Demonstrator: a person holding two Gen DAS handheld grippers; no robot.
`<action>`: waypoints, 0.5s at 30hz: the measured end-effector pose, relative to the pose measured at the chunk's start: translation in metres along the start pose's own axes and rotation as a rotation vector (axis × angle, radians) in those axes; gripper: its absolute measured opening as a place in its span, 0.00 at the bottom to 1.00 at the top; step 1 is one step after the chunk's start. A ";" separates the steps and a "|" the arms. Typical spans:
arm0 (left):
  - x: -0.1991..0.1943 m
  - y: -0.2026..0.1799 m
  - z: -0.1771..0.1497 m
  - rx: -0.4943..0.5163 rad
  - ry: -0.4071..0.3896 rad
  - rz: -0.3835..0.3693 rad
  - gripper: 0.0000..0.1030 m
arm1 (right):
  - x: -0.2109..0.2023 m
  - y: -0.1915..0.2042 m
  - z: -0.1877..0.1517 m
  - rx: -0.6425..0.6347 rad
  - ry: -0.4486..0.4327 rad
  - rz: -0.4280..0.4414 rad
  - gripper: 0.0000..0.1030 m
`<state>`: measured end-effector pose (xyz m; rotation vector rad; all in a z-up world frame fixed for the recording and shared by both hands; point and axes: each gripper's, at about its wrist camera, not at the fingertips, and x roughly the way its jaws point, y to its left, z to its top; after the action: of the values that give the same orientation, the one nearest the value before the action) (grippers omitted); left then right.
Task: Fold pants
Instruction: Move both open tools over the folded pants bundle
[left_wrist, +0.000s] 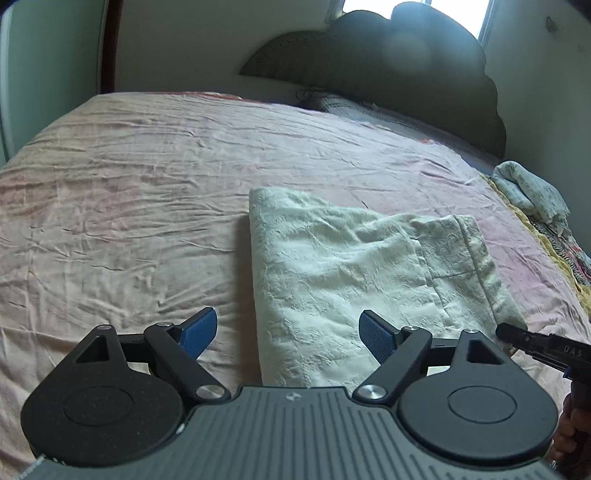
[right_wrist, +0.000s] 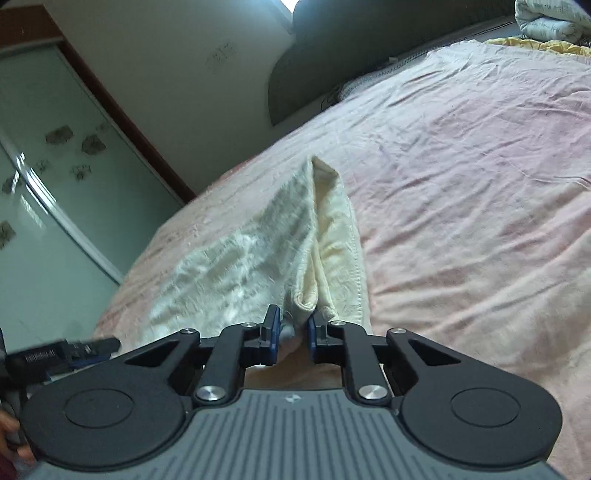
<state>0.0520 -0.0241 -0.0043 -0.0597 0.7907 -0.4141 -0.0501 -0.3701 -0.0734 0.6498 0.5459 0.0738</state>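
Note:
The cream textured pants (left_wrist: 354, 273) lie folded into a rough rectangle on the pink bedsheet (left_wrist: 129, 206). My left gripper (left_wrist: 286, 332) is open and empty, its blue pads spread over the pants' near left edge. My right gripper (right_wrist: 293, 328) is shut on the near right corner of the pants (right_wrist: 280, 254) and lifts that edge, so the cloth rises in a ridge. The right gripper's tip also shows in the left wrist view (left_wrist: 532, 341) at the pants' right corner. The left gripper shows at the left edge of the right wrist view (right_wrist: 62, 354).
A dark curved headboard (left_wrist: 399, 62) stands at the far side under a bright window. A crumpled floral cloth (left_wrist: 532, 192) and a yellow-edged blanket (left_wrist: 546, 254) lie at the bed's right edge. A glass-fronted wardrobe (right_wrist: 48, 177) stands beside the bed.

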 end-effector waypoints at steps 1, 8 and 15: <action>0.003 0.000 0.001 -0.012 0.017 -0.004 0.82 | 0.003 -0.003 0.001 -0.003 0.014 0.007 0.14; -0.001 -0.039 0.000 0.109 -0.057 0.080 0.83 | -0.023 0.045 0.016 -0.236 -0.115 -0.202 0.55; 0.010 -0.063 -0.008 0.175 -0.013 0.105 0.83 | 0.020 0.113 -0.014 -0.619 0.010 -0.171 0.57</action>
<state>0.0316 -0.0853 -0.0040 0.1413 0.7385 -0.3813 -0.0279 -0.2677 -0.0248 -0.0004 0.5497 0.0799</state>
